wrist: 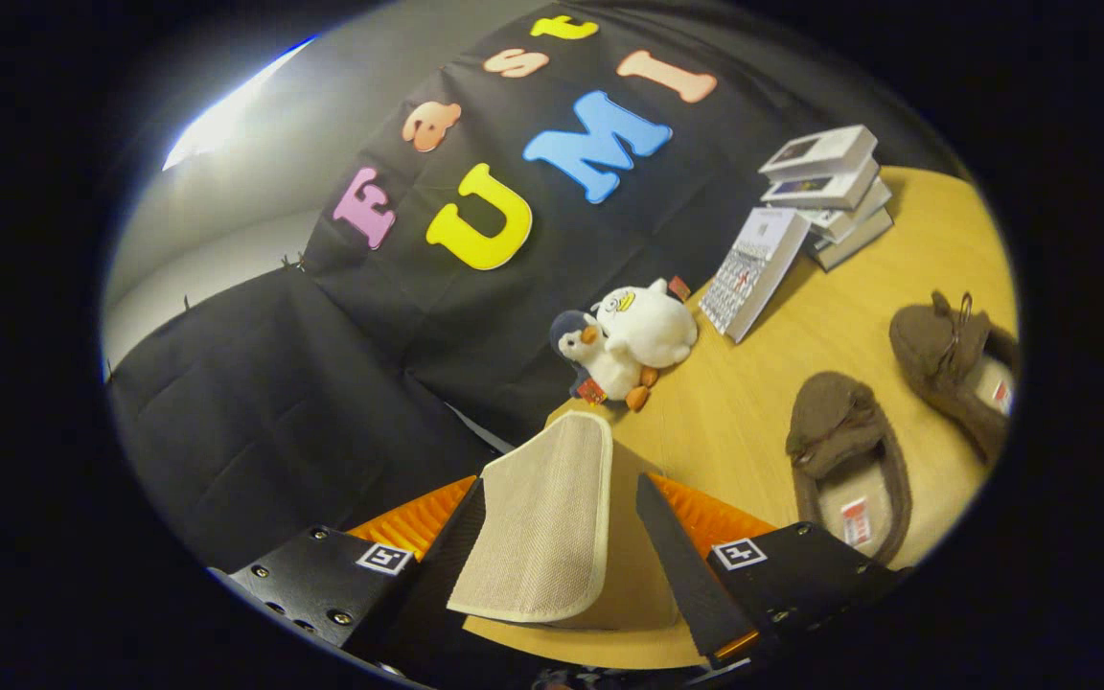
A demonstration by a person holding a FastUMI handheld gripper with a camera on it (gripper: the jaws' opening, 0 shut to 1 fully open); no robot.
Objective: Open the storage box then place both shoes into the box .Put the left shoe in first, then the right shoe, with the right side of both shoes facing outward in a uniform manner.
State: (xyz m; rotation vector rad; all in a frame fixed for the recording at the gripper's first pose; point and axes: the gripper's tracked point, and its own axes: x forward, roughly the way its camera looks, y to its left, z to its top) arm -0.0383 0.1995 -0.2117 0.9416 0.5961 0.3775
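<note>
A beige woven lid flap of the storage box stands raised between my fingers, its tan side against the right finger. My gripper is shut on this flap; the box body is hidden below. Two brown slippers with pale lining lie on the wooden table off to the right of the fingers. The nearer slipper is just beyond the right finger, and the farther slipper lies past it. Both slippers lie apart from the gripper.
Two plush toys, a white one and a small penguin, sit beyond the flap at the table's back edge against the black cloth wall. A desk calendar and a stack of books stand further right at the back.
</note>
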